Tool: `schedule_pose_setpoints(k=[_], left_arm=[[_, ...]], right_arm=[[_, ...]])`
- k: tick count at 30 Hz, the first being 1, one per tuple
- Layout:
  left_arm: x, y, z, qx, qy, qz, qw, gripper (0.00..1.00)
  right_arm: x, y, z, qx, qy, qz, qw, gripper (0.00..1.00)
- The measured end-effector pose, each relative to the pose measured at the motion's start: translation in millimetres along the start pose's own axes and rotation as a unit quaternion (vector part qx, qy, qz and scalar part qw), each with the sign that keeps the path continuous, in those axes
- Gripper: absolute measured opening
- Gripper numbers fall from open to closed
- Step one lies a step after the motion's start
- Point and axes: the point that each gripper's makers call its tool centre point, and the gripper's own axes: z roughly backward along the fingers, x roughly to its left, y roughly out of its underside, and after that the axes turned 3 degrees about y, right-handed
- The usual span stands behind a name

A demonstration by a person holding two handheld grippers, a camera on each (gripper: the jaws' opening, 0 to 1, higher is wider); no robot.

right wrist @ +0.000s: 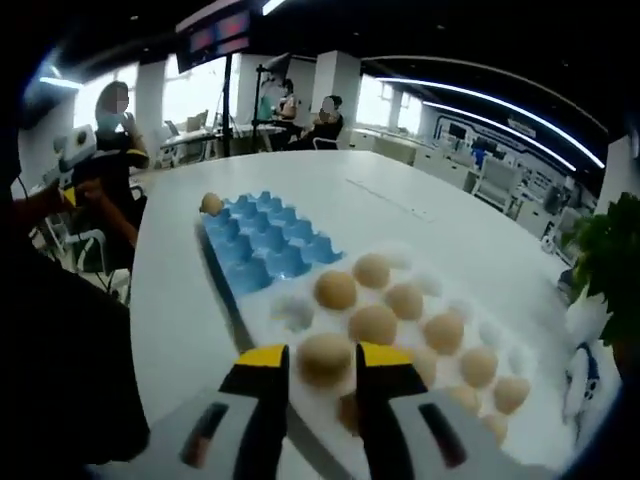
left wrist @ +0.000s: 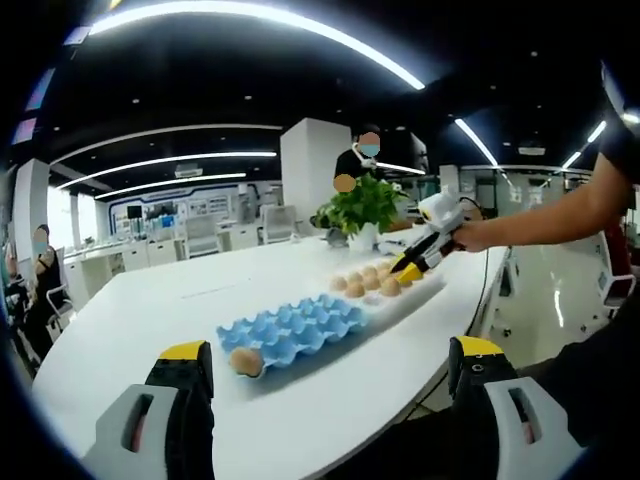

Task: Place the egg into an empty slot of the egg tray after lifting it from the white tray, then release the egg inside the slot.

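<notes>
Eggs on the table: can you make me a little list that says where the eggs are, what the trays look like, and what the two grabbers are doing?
blue egg tray: mostly empty, one egg in a corner slot
white tray: beside the blue one, holds many eggs
right gripper: jaws on either side of a brown egg on the white tray, grip unclear
left gripper: open, holding nothing, back from the blue tray
table: white

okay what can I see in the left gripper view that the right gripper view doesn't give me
Left gripper view: the right gripper reaching over the white tray's eggs, a person's arm behind it, with the left gripper held back, open. Right gripper view: its jaws astride an egg, and the white tray's empty slots up close. Both: the blue egg tray holding one egg at a corner.
</notes>
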Motion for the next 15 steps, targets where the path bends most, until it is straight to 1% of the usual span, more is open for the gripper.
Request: schedule_pose_setpoints(k=[4,5,7,9,10,11,12,15], left_arm=[[-1.9,-0.4,-1.8,0.001,0.004,-0.002,1.0000,1.00],[-2.1,-0.7,-2.2,0.000,0.005,-0.001,1.0000,1.00],[-2.3,-0.5,-3.1,0.000,0.006,0.000,1.0000,1.00],[-2.1,-0.1,-3.7,0.002,0.006,-0.001,1.0000,1.00],[-1.8,-0.3,-3.6,0.003,0.006,-0.002,1.0000,1.00],[-1.6,-0.9,-3.3,0.002,0.006,-0.002,1.0000,1.00],[-0.4,-1.5,-3.7,0.002,0.006,-0.002,1.0000,1.00],[4.0,-2.5,-3.8,-0.003,0.003,-0.001,1.0000,1.00]], right_arm=[[-0.8,3.6,-8.8,0.029,-0.015,0.016,0.9993,0.26],[0.0,8.4,-12.5,0.051,-0.023,0.015,0.9983,0.26],[-0.3,9.7,-16.1,0.059,-0.028,0.024,0.9976,0.26],[4.8,16.7,-19.7,0.088,-0.042,0.028,0.9948,0.27],[5.7,16.7,-22.3,0.093,-0.043,0.031,0.9942,0.27],[3.3,14.3,-22.0,0.094,-0.044,0.025,0.9942,0.27],[2.0,16.2,-21.8,0.109,-0.047,0.002,0.9929,0.27],[0.5,14.2,-25.1,0.112,-0.042,0.005,0.9928,0.27]])
